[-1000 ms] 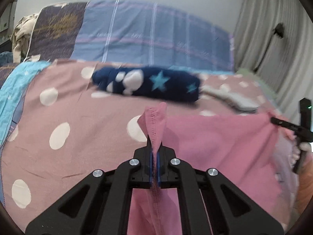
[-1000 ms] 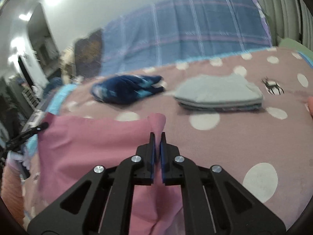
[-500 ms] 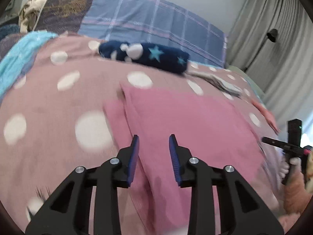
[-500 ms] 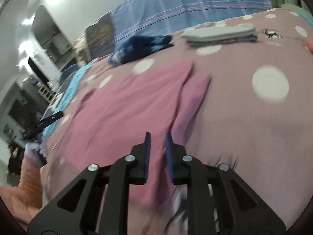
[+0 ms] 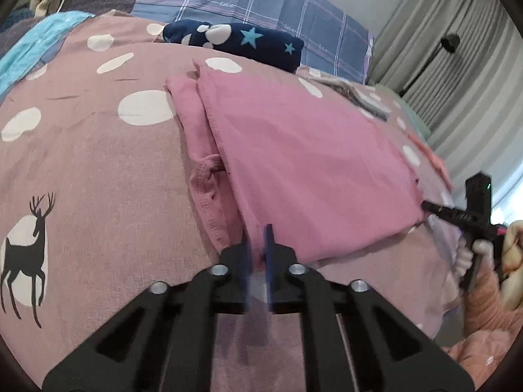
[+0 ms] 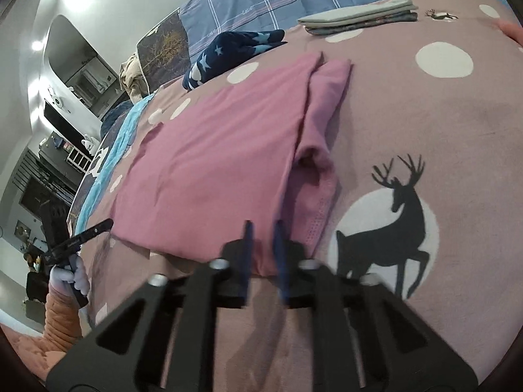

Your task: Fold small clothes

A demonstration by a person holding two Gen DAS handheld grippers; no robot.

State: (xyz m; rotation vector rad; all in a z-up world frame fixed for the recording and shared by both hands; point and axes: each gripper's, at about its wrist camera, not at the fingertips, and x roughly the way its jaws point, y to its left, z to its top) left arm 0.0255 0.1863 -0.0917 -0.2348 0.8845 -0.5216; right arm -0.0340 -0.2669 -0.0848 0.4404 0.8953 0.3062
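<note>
My left hand-held gripper [image 5: 258, 245] and right hand-held gripper [image 6: 263, 245] are closing narrow on the pink garment [image 5: 310, 163] at its near edge (bit blurry), so I might pinch only one layer and drag the fold apart.

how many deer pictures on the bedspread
2. One large deer sits beside the pink garment, near the right gripper. A small deer lies far back by the folded stack. More may be hidden.

Left gripper [image 5: 258, 245] fingertips motion-blurred over pink garment [image 5: 304, 163] hem, right gripper [image 6: 263, 248] likewise, garment's near edge hidden behind both.
</note>
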